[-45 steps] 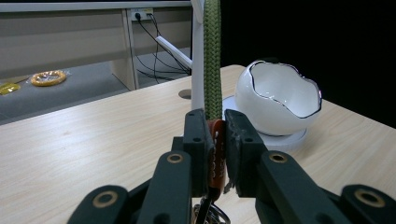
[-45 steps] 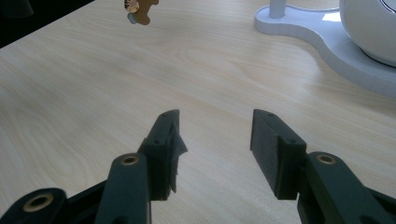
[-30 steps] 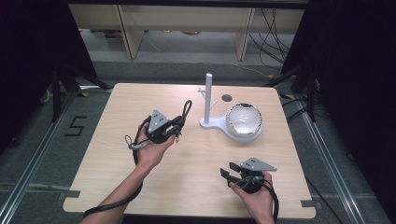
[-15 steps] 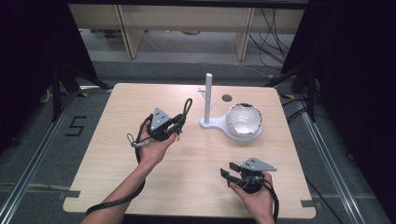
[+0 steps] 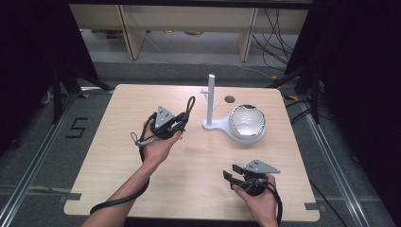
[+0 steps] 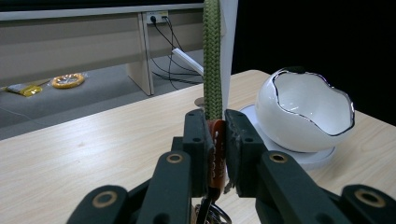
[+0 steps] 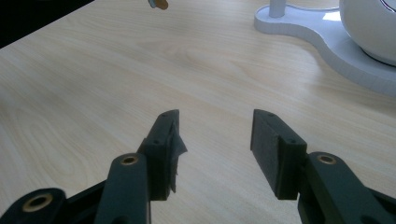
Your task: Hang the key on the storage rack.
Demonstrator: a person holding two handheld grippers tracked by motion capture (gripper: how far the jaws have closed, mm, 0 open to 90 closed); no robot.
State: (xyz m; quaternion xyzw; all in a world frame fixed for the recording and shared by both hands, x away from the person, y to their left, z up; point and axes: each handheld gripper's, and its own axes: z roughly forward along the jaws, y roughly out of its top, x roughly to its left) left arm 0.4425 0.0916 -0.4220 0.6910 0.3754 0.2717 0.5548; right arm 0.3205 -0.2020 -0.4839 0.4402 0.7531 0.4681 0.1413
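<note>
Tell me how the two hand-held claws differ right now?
The left claw is shut on a green braided cord loop, pinching its orange tab; the right claw is open with nothing between its jaws. The left claw is up near the white stand and the white bowl; the right claw sits low at the near table edge. Both are black, two-jawed, and held in a hand.

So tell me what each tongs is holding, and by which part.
Left tongs are shut on the orange tab of a green strap, which loops upward. Right tongs are open, holding nothing.
</note>
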